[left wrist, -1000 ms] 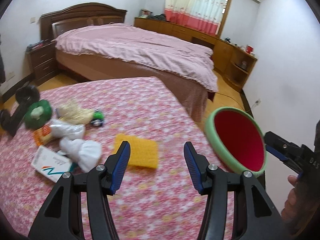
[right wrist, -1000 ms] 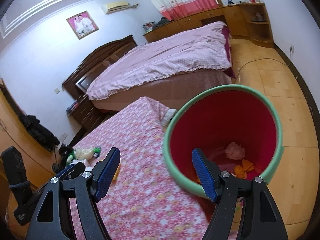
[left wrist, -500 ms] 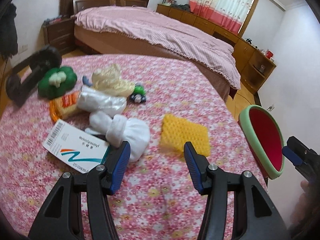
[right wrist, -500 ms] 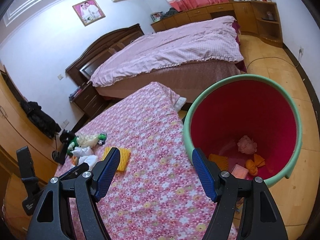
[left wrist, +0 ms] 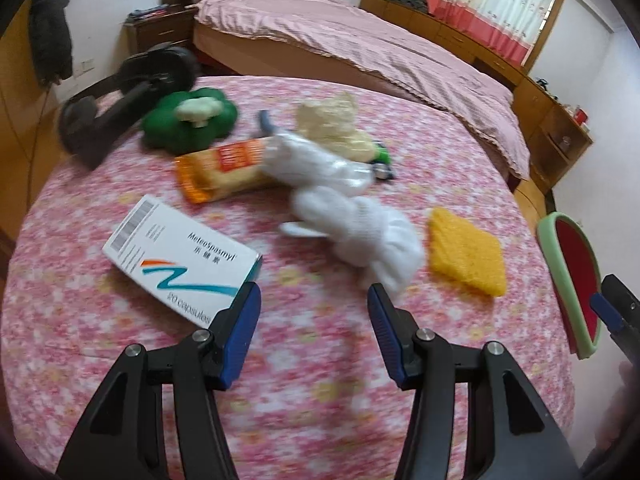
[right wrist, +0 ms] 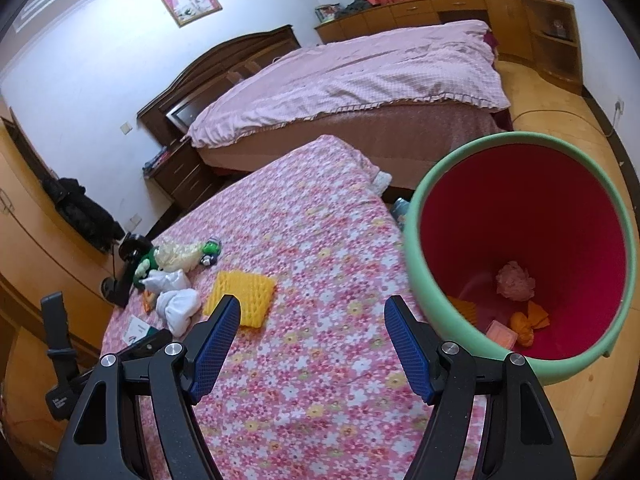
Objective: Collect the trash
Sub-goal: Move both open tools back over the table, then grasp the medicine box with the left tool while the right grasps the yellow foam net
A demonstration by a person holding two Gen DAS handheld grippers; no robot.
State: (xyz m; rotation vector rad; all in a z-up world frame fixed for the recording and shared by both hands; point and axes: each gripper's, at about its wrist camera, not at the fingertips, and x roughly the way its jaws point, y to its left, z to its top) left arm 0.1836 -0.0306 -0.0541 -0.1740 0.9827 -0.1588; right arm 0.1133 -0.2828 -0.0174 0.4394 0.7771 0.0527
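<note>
On the floral tablecloth [left wrist: 320, 380] lie a white medicine box [left wrist: 180, 260], a crumpled white tissue [left wrist: 360, 232], a yellow foam net [left wrist: 466, 256], an orange snack wrapper [left wrist: 224, 168], a clear plastic wrap [left wrist: 316, 160] and a cream crumpled bag [left wrist: 332, 124]. My left gripper [left wrist: 314, 300] is open and empty, hovering just in front of the box and tissue. My right gripper [right wrist: 312, 316] is open and empty, above the table beside the green bin with a red inside [right wrist: 520, 240], which holds several scraps. The foam net also shows in the right wrist view [right wrist: 244, 292].
A green plush toy [left wrist: 190, 122] and a black stand [left wrist: 120, 108] sit at the table's far left. A small green toy [left wrist: 382, 162] lies behind the wrap. A bed with a pink cover [right wrist: 360, 76] stands beyond the table. The bin stands on the wooden floor off the table's right edge.
My left gripper has swung left and down toward the pile, so the box and tissue are now close. The right gripper has pulled back from the bin toward the table.
</note>
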